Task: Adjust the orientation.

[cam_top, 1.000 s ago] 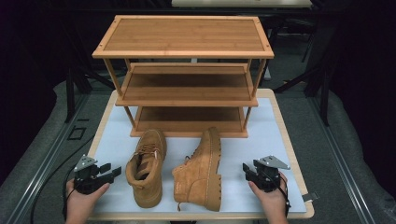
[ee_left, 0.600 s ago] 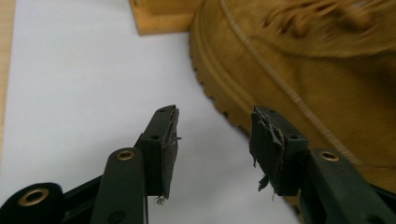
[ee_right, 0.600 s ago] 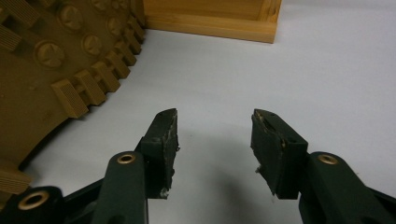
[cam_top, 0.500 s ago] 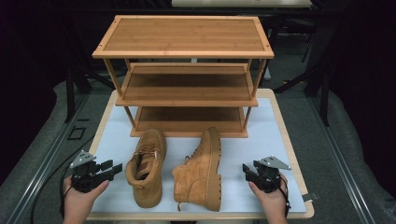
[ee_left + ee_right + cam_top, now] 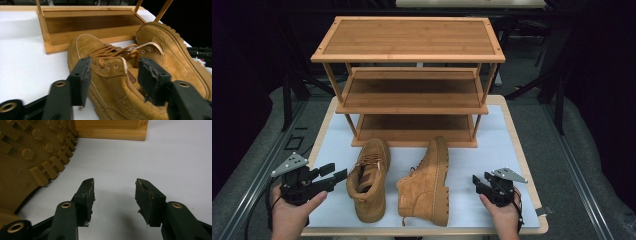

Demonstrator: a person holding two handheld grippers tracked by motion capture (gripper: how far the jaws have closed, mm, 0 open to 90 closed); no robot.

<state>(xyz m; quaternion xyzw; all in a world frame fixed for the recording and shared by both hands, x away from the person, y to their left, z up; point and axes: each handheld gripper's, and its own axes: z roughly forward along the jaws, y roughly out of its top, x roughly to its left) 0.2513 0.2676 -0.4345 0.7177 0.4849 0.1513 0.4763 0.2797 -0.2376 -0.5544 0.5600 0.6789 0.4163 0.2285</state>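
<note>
With the left gripper (image 5: 338,176) spread wide and empty beside the upright boot (image 5: 369,177) in front of the 3-tier rack (image 5: 412,107), centre both jaws astride the ankle collar before closing, leaving the equally wide, empty right gripper (image 5: 477,183) clear.

2 boots (image 5: 402,185) before rack (image 5: 412,95), on table (image 5: 502,145)

Table (image 5: 512,150) with rack (image 5: 412,95), boots (image 5: 399,180)
</note>
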